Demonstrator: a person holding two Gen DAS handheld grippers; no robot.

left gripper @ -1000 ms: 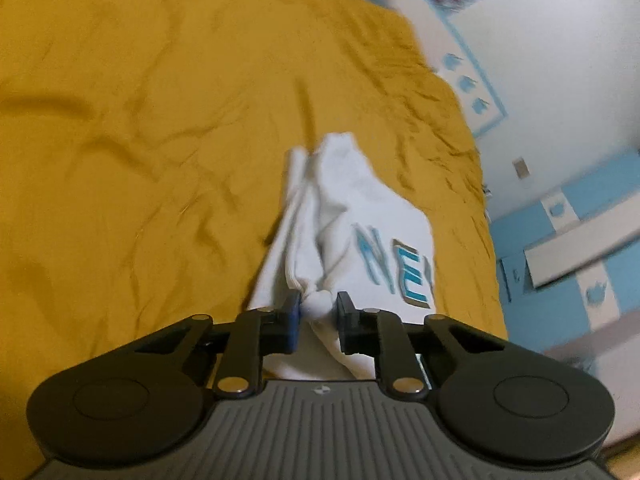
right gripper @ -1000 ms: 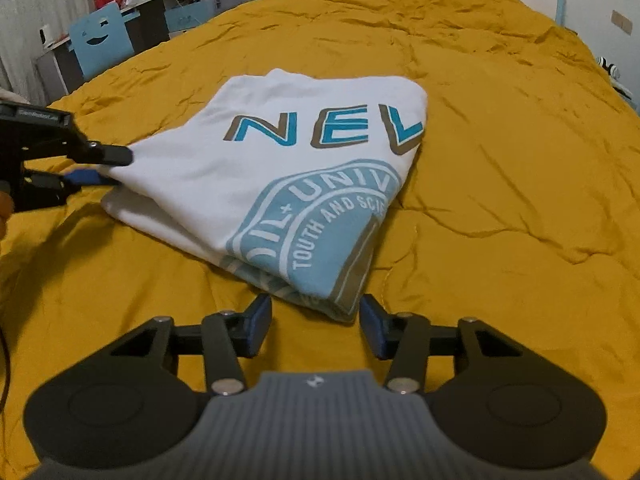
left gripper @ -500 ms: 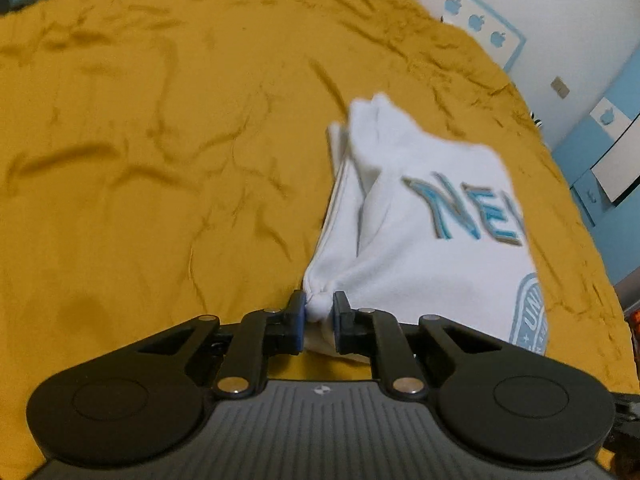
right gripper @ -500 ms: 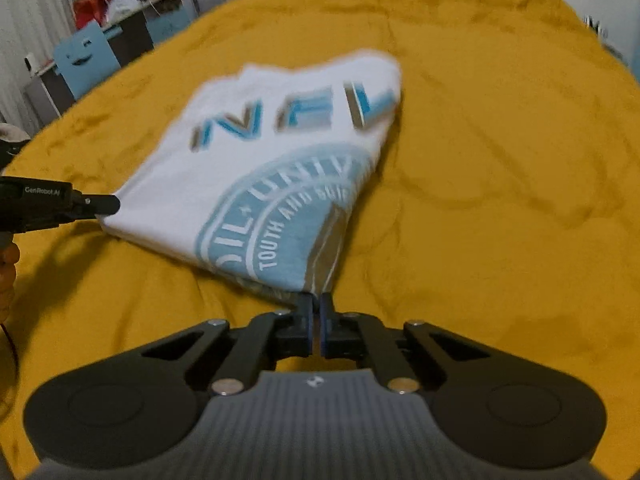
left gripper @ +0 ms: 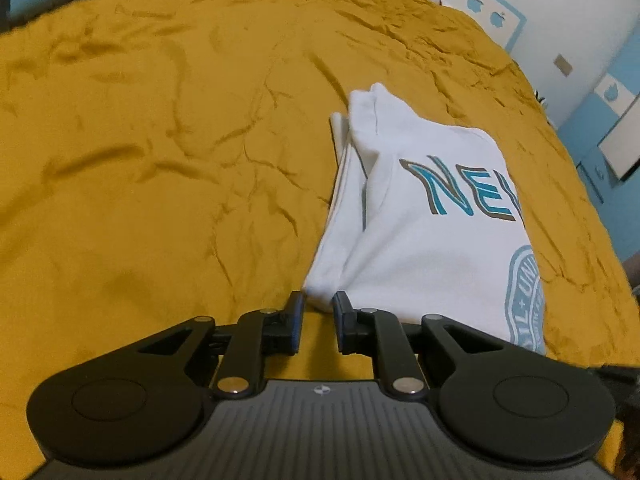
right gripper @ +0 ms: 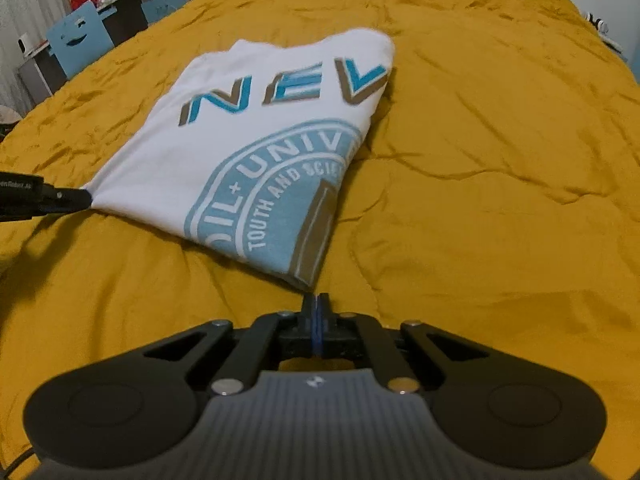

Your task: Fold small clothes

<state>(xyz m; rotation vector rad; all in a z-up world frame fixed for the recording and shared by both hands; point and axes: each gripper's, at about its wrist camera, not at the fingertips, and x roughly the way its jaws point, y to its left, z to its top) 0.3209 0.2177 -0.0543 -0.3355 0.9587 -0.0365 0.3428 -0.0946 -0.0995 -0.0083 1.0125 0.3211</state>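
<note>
A white T-shirt (left gripper: 424, 232) with blue "NEV" letters and a round blue emblem lies folded on the yellow bedspread (left gripper: 160, 140). My left gripper (left gripper: 318, 312) has its jaws a little apart around the shirt's near left corner, which sits between the pads. In the right wrist view the same shirt (right gripper: 256, 148) lies ahead. My right gripper (right gripper: 316, 308) is shut, its tips just below the shirt's near corner; no cloth shows between the pads. The left gripper (right gripper: 60, 200) shows at the shirt's left corner.
The yellow bedspread (right gripper: 480, 160) is wrinkled all around the shirt. A blue chair with a smiley face (right gripper: 80, 42) and cluttered desks stand beyond the bed's far left. A white wall with blue apple stickers (left gripper: 476, 2) lies past the bed.
My left gripper's jaws have opened slightly around the shirt corner. My right gripper closed from open to shut at the near corner. The shirt has settled flatter on the bed.
</note>
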